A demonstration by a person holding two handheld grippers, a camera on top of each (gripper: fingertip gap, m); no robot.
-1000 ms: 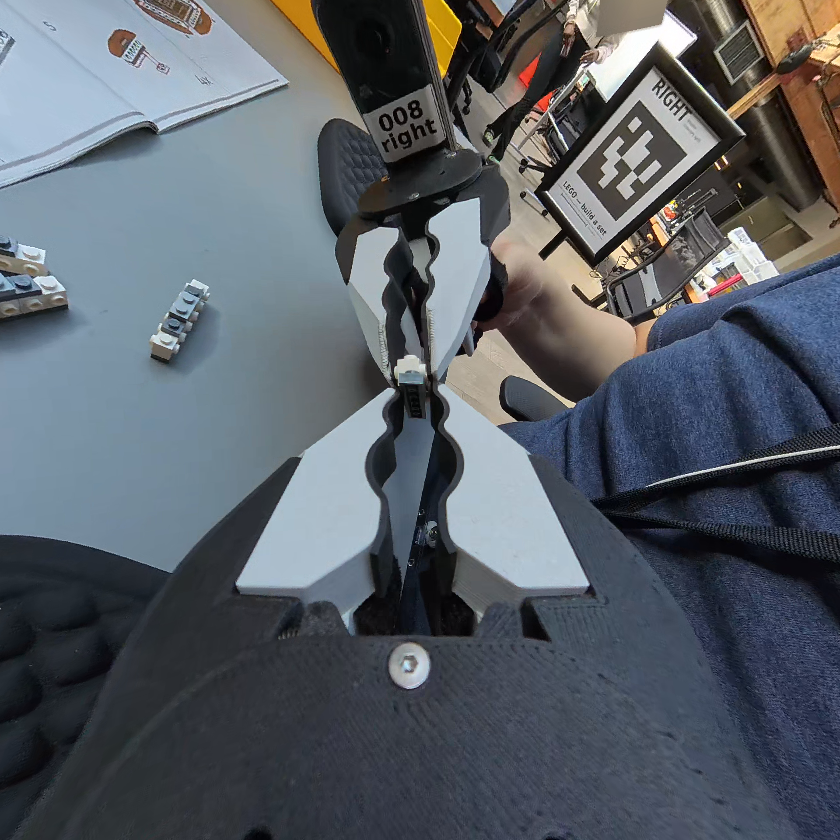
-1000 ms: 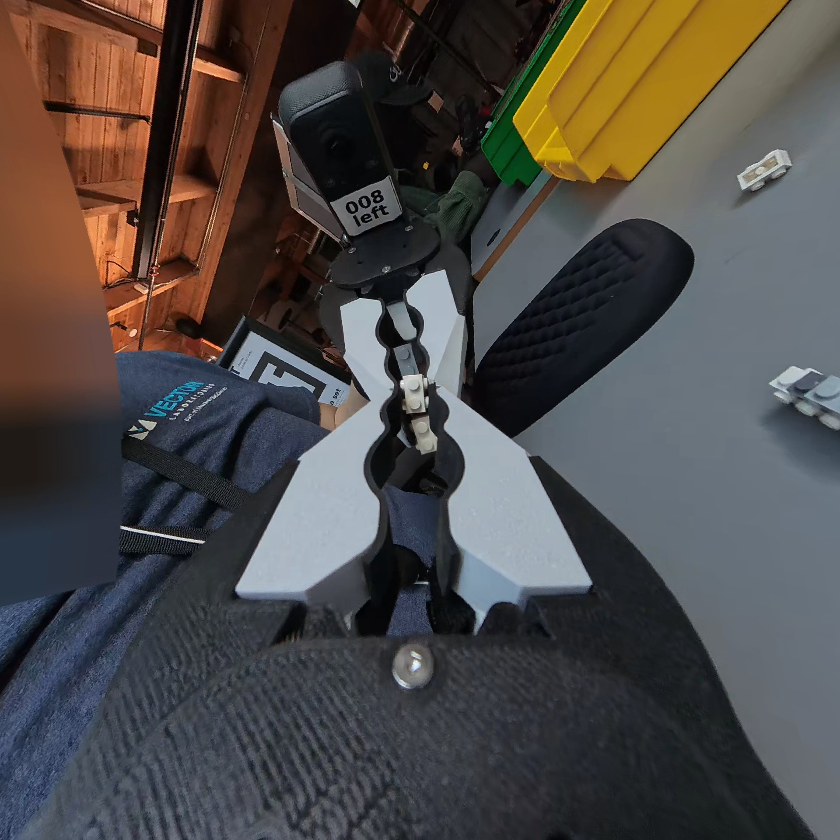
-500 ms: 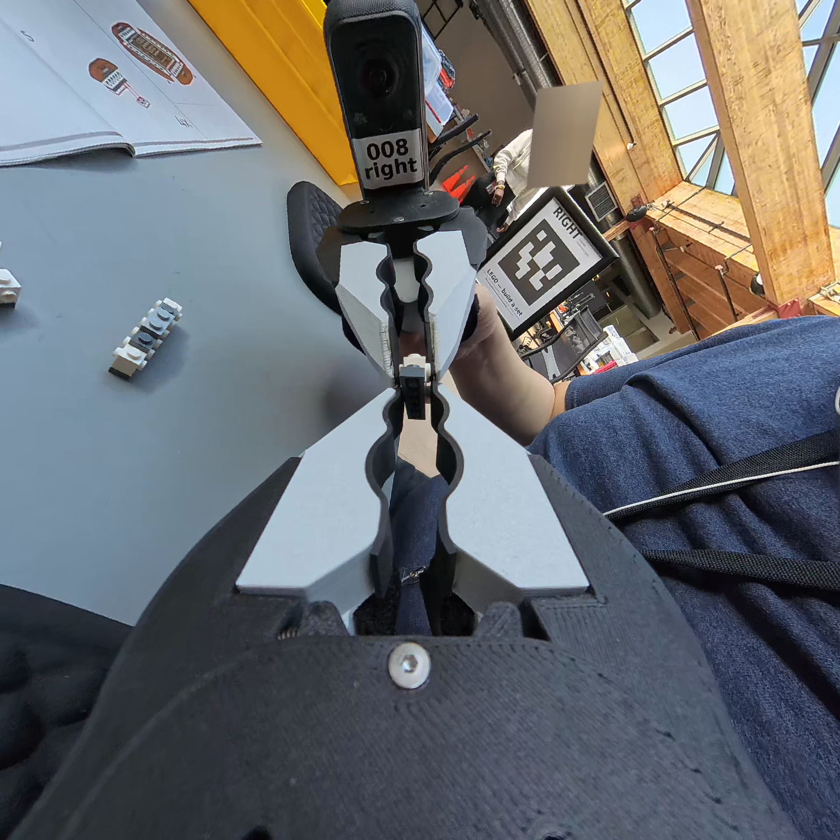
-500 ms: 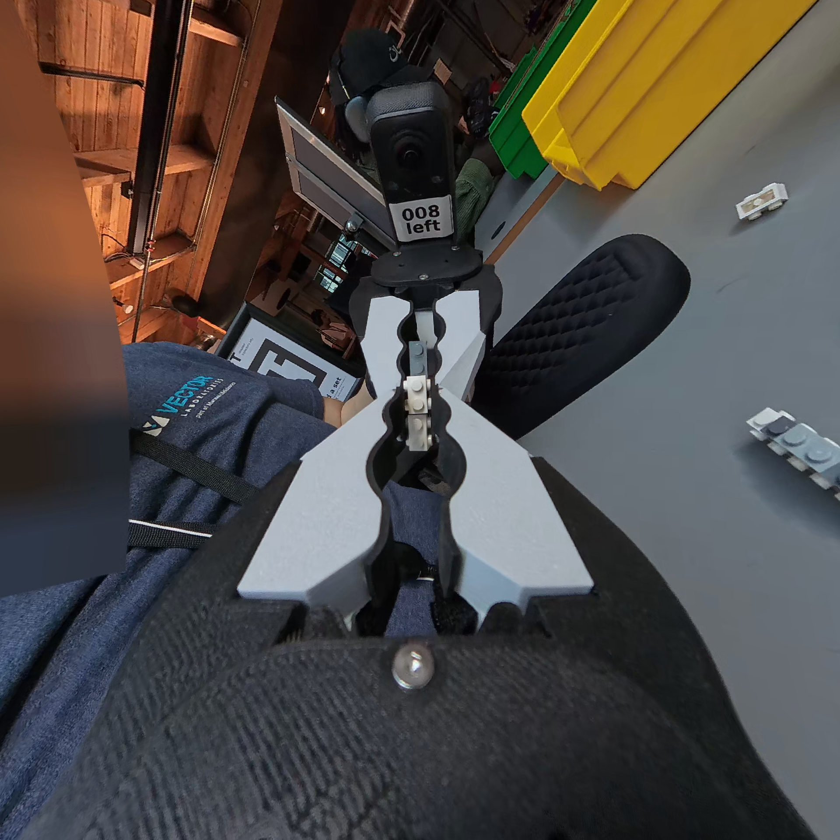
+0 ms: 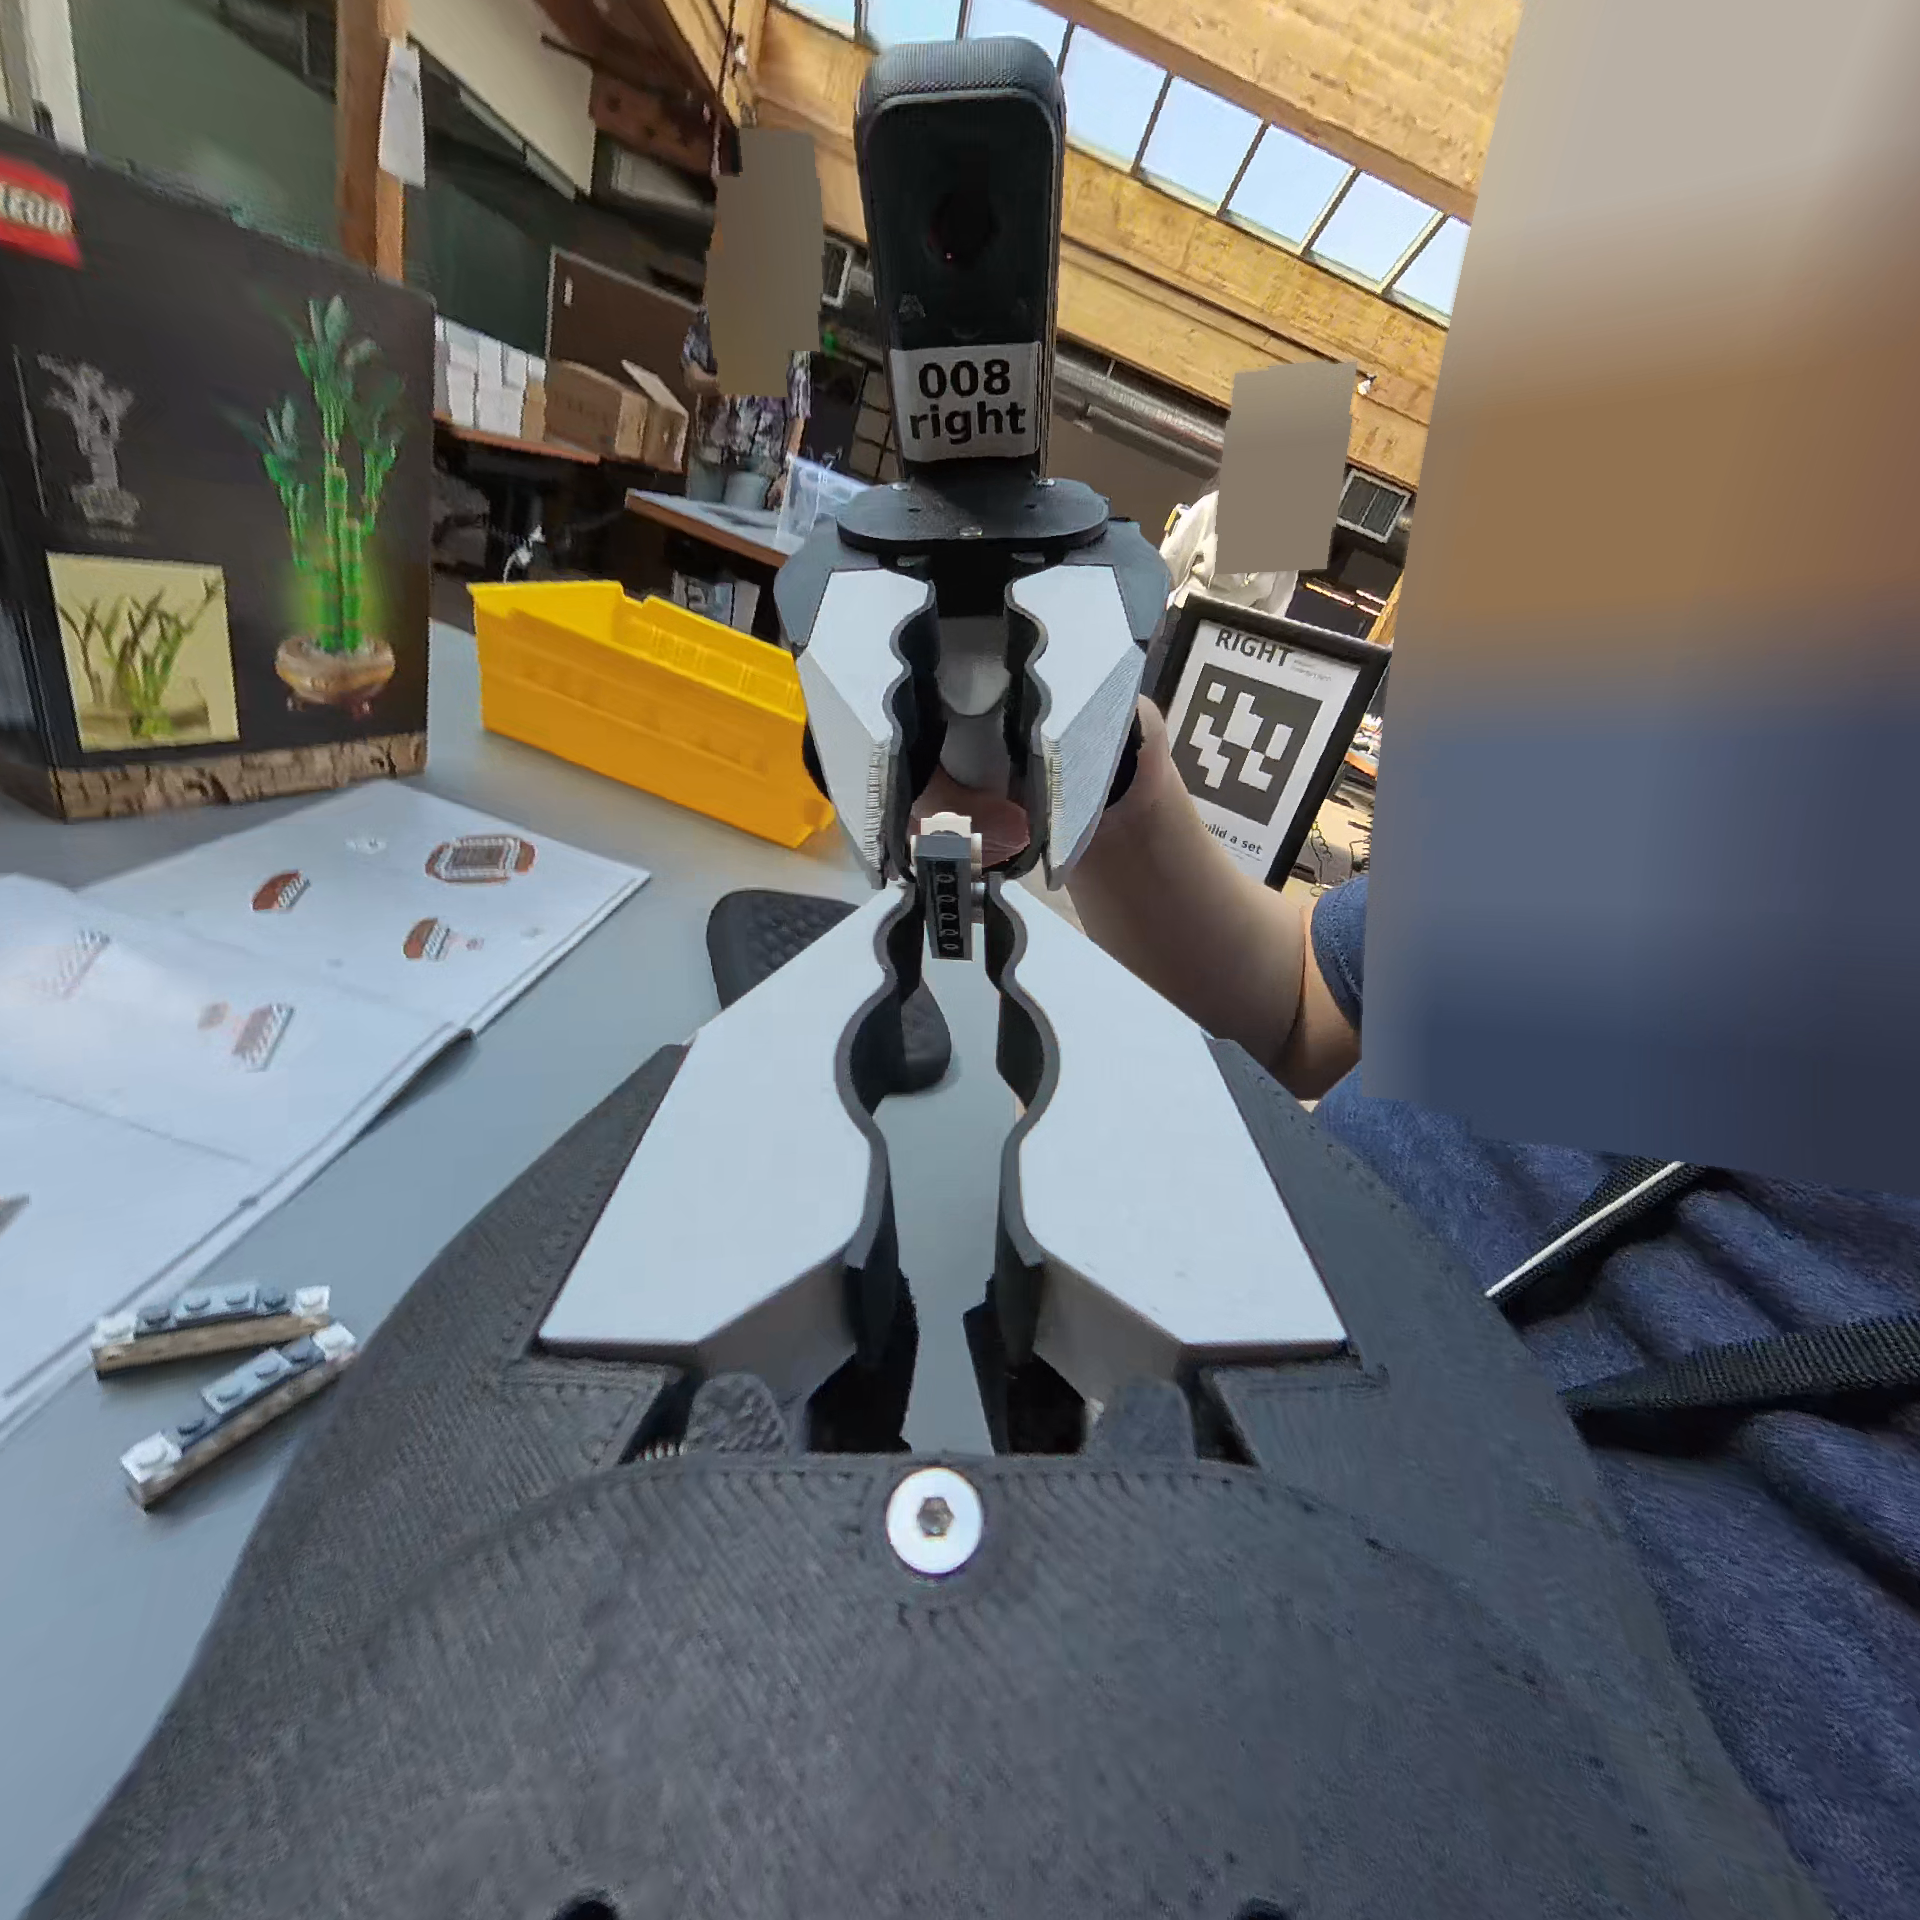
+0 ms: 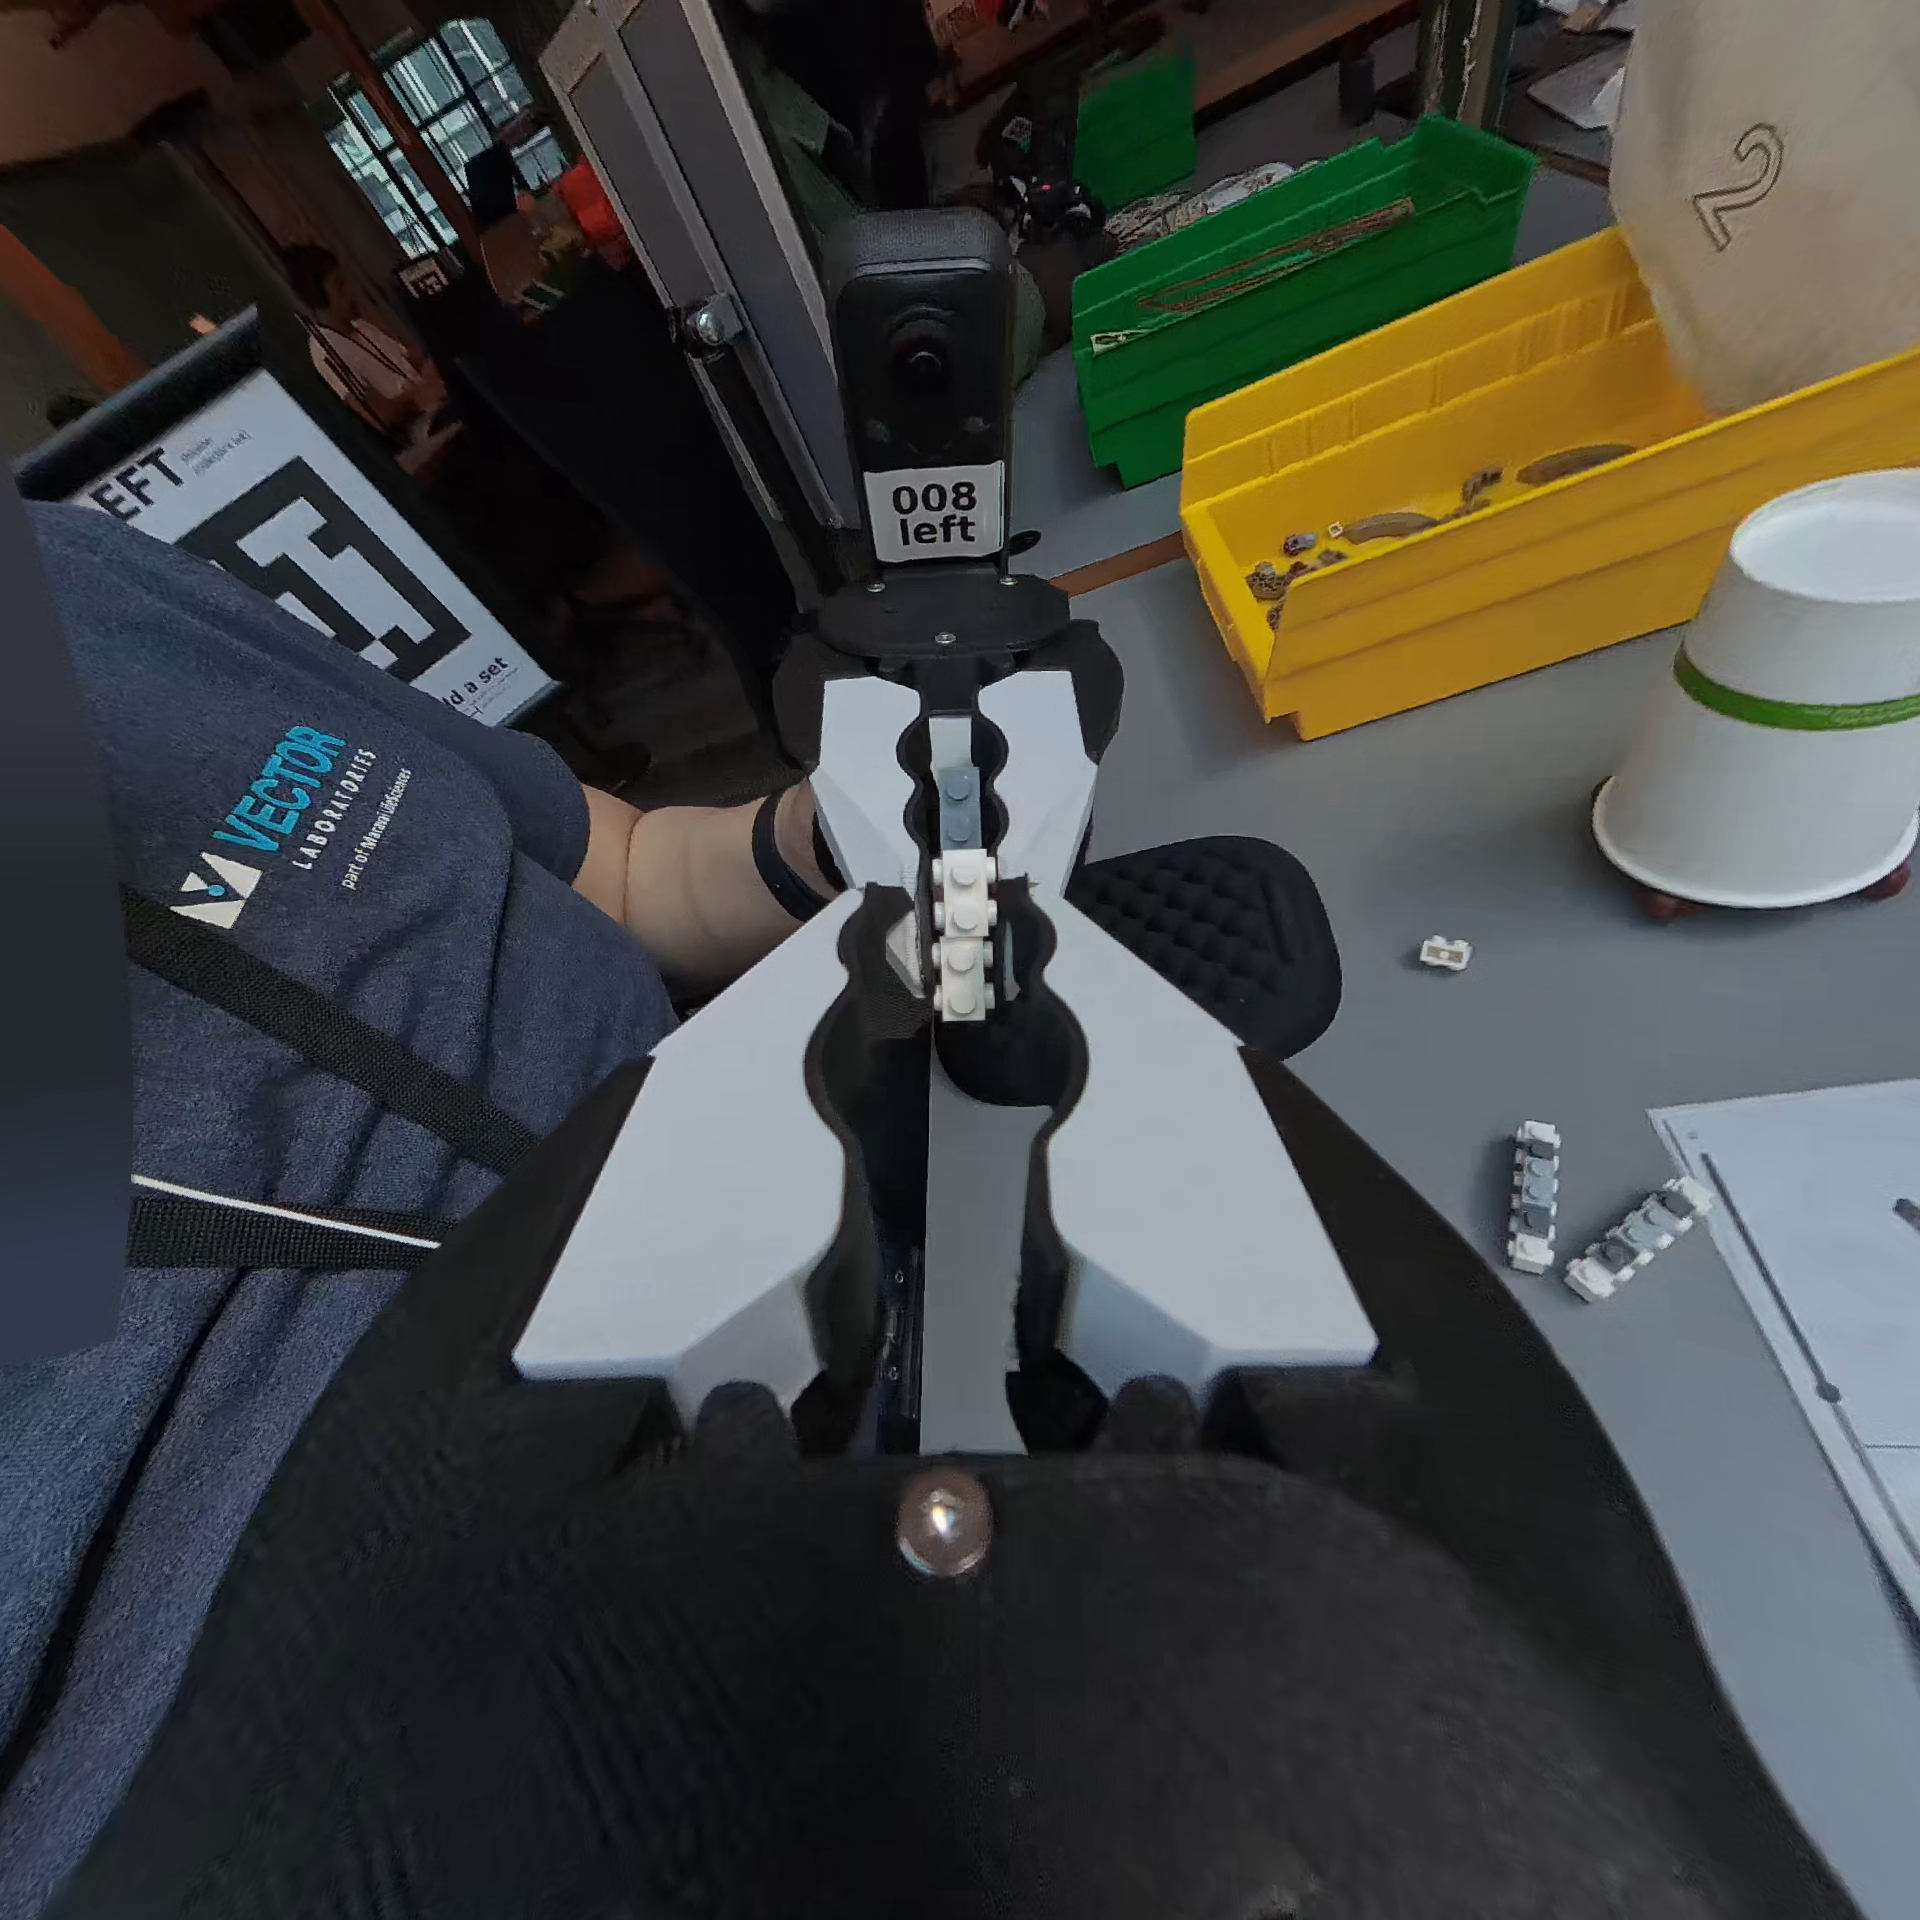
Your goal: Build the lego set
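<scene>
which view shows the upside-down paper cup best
The right wrist view: the white paper cup with a green band stands upside down on the grey table, before the yellow bin, cut only by the frame's right edge. The left wrist view does not show it.

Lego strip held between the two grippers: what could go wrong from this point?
1. The lego strip is pinched only at the tips of the left gripper and right gripper, in mid-air near the table edge; a slip could drop it off the table.
2. Both grippers push tip to tip; slight misalignment may pop the white bricks off the grey plate.
</scene>
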